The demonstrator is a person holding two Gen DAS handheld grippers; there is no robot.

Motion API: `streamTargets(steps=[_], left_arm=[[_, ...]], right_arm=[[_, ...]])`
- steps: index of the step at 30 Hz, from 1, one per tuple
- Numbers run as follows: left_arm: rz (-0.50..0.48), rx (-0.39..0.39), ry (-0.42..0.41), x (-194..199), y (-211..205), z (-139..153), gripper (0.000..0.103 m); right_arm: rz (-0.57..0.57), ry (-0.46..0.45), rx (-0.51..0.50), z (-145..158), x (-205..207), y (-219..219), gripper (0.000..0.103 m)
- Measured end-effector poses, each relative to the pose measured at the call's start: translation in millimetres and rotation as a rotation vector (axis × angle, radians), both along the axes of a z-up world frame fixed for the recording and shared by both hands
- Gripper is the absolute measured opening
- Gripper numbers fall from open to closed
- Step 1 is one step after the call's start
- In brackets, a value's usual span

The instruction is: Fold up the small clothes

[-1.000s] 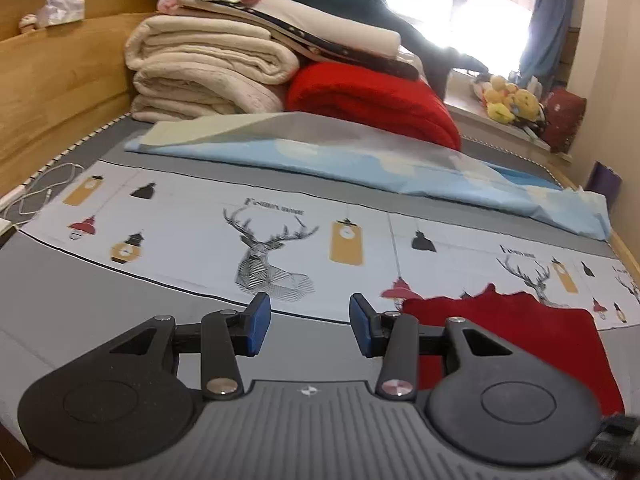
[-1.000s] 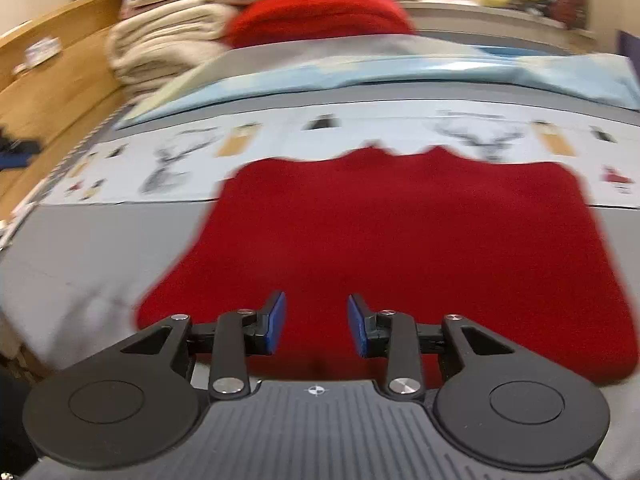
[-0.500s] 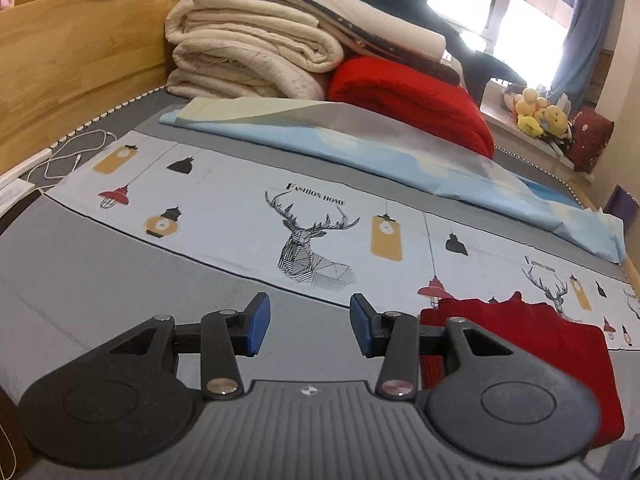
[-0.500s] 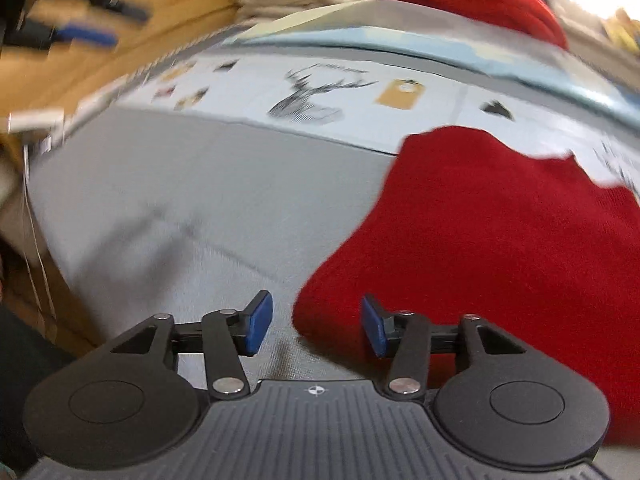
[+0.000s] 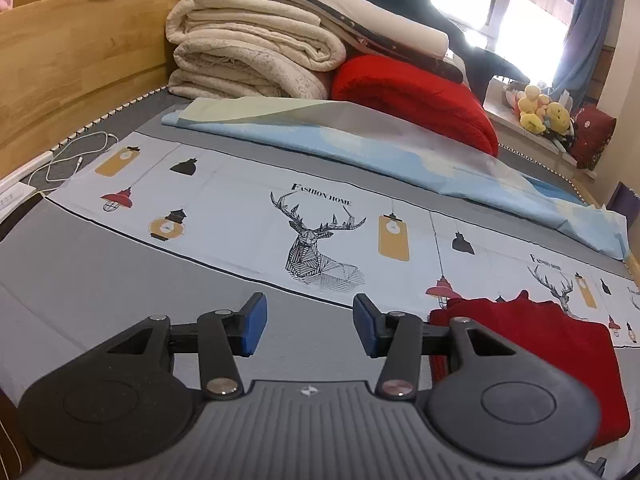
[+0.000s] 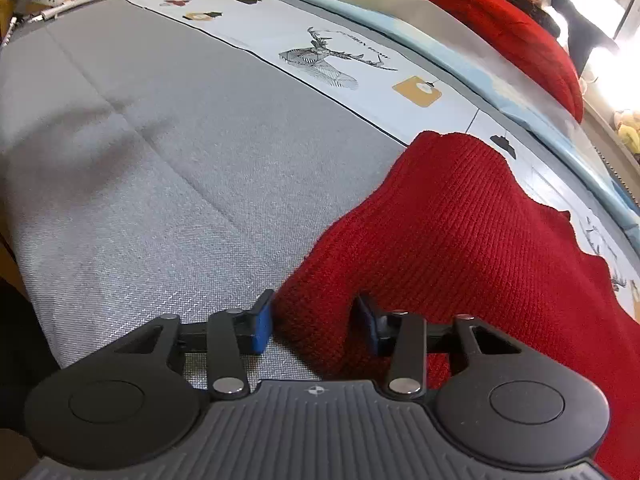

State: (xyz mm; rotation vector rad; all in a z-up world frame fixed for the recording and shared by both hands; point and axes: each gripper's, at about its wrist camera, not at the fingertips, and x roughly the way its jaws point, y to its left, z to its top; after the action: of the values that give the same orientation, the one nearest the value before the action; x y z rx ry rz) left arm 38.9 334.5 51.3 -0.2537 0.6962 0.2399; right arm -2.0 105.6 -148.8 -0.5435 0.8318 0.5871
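— Where's the thing she's folding?

— The red knitted garment (image 6: 472, 240) lies flat on the grey bed cover (image 6: 160, 160), its far edge over the printed deer sheet (image 6: 340, 64). Sweater or vest, I can't say; no sleeve shows.

— And the grippers?

— The right gripper (image 6: 312, 320) has its fingers spread around the garment's near left corner; the knit sits between the blue pads (image 6: 262, 324), but they haven't pinched it. The left gripper (image 5: 306, 324) is spread wide too, holding nothing, hovering over bare grey cover with the garment just off to its right.

— So which step is it?

— Looks like the first grasp, before any fold. I'd guess the right needs to squeeze that corner, and the left should find another corner so the edge lifts evenly.

— Anything you can't make out?

— The garment's right side runs out of view, and the gripper's body hides its near hem. Whether the right pad touches the cloth, I can't tell.
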Motion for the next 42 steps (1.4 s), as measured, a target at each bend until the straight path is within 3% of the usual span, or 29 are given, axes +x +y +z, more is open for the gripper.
streamTargets(steps=[5, 10, 15, 19, 22, 24, 26, 28, 32, 34, 39, 42], left_arm=[[-0.018, 0.012, 0.013, 4, -13, -1, 0.056], [-0.022, 0.011, 0.033, 12, -26, -4, 0.057], [-0.043, 0.032, 0.060, 21, -45, -7, 0.057], [-0.082, 0.059, 0.067, 28, -62, -9, 0.057], [-0.106, 0.078, 0.074, 37, -75, -10, 0.057], [-0.117, 0.077, 0.080, 45, -84, -12, 0.057], [-0.128, 0.076, 0.088, 53, -95, -15, 0.057], [-0.141, 0.072, 0.096, 61, -106, -17, 0.057], [-0.202, 0.095, 0.114, 73, -136, -23, 0.057], [-0.232, 0.133, 0.114, 78, -152, -26, 0.057], [-0.284, 0.184, 0.122, 88, -181, -36, 0.057], [-0.311, 0.221, 0.093, 87, -196, -39, 0.057]], right_arm=[[-0.024, 0.054, 0.090, 19, 9, -15, 0.022], [-0.190, 0.093, 0.362, 82, 34, -65, 0.020], [-0.443, 0.045, 0.705, 145, 61, -186, 0.019], [-0.792, -0.063, 0.904, 160, 60, -320, 0.019], [-1.026, -0.106, 0.805, 142, 49, -392, 0.019], [-1.179, -0.020, 0.691, 113, 49, -429, 0.019], [-1.252, 0.139, 0.570, 80, 55, -455, 0.021], [-1.273, 0.202, 0.594, 68, 56, -477, 0.033], [-1.227, 0.047, 0.565, 102, 56, -496, 0.045], [-1.150, 0.043, 0.615, 111, 64, -505, 0.046], [-0.871, 0.200, 0.658, 92, 101, -489, 0.057], [-0.837, 0.286, 0.683, 69, 121, -483, 0.056]])
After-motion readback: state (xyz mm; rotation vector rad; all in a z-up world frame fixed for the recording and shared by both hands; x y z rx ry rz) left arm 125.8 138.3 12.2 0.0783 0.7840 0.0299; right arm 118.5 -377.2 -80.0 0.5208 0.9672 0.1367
